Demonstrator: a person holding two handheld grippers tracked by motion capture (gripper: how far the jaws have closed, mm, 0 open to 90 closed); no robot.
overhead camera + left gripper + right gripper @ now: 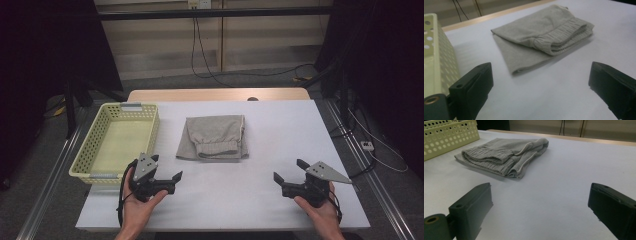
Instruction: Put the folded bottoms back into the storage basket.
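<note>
A folded grey garment with ribbed cuffs lies flat in the middle of the white table. My left gripper is held near the front left of the table, open and empty, just in front of the basket's near right corner. My right gripper is held at the front right, also open with nothing between its jaws. From the left gripper the garment lies ahead, a short way beyond the jaws. From the right gripper the garment lies ahead and to the left.
A pale yellow perforated basket stands empty on the table's left side, seen also as the basket and the basket. Dark stands and cables lie on the floor beyond the table's edges.
</note>
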